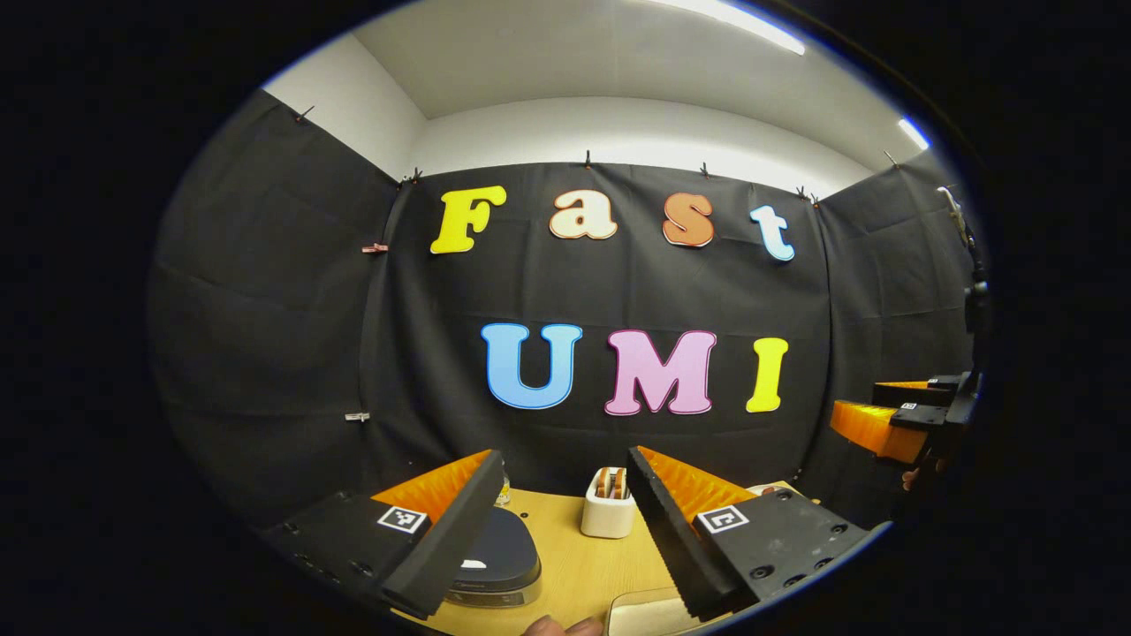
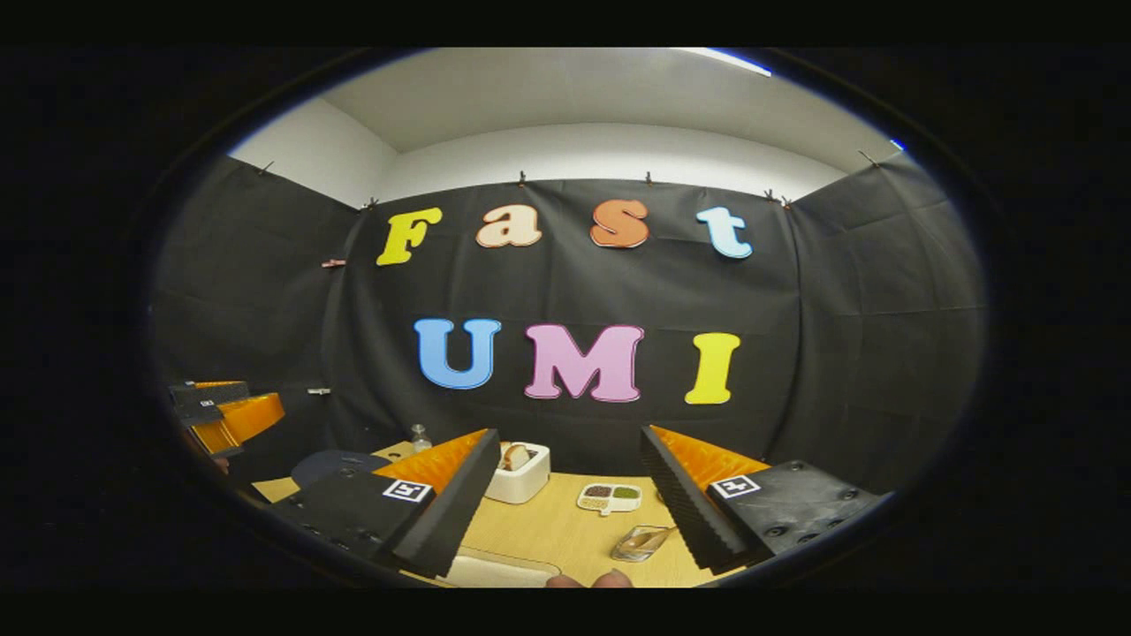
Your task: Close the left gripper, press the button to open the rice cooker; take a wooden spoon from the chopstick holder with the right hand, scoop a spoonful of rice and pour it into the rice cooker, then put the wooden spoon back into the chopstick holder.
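Overhead of the wooden table (image 1: pixel 565 565), both grippers hover level and face the booth's back wall. Seen in the left gripper view, the left gripper (image 1: pixel 557 530) has its two fingers spread wide with nothing between them. Between and below them lies one rice cooker (image 1: pixel 495 556), dark-lidded and shut, on the near left of the table. Beyond it stands one white chopstick holder (image 1: pixel 608 512) with wooden handles poking out of its top; how many handles I cannot tell. A fingertip or two of a hand (image 1: pixel 561 627) shows at the bottom edge.

Seen in the right gripper view, the right gripper (image 2: pixel 570 508) is likewise wide open and grips nothing. Its fingers frame the chopstick holder (image 2: pixel 519 477) to the left, one small divided dish (image 2: pixel 610 497) of grains in the middle, and one clear glass container (image 2: pixel 641 541) with a wooden utensil resting in it, just beside the right finger. The rice cooker (image 2: pixel 340 461) sits farther left, partly hidden. One small bottle (image 2: pixel 421 437) stands behind it.

Each gripper shows at the edge of the other's view, well apart.
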